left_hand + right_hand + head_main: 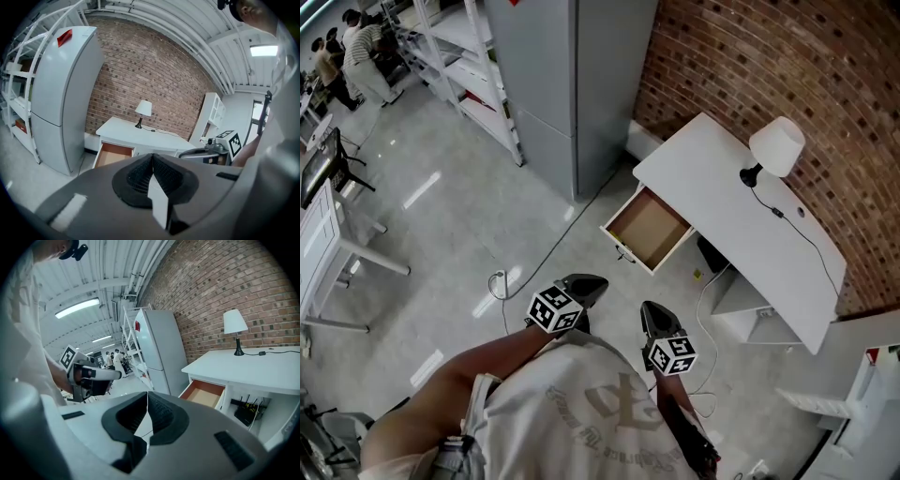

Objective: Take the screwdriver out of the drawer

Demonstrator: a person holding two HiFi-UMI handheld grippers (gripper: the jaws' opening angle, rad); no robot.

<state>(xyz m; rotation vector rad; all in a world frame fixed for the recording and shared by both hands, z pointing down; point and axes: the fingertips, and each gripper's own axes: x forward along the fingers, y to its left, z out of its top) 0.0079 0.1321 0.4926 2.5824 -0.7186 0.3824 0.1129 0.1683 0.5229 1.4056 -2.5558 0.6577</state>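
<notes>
Screwdriver not to be made out in any view, so judged not yet taken out. Ahead of both grippers and well apart from them, white desk (741,225) with drawer (649,228) already pulled open, brown floor looking bare in the head view. Nearer in, left gripper (152,159) and right gripper (146,397) side by side, jaws of each pressed together on nothing. Approach, grasp and lift seemingly all left to do.

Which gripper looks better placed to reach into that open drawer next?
Probably the right gripper: in the head view it sits nearly in line with the open drawer, while the left gripper is off to the side. Both are shut, empty and short of it. No screwdriver shows inside.
</notes>
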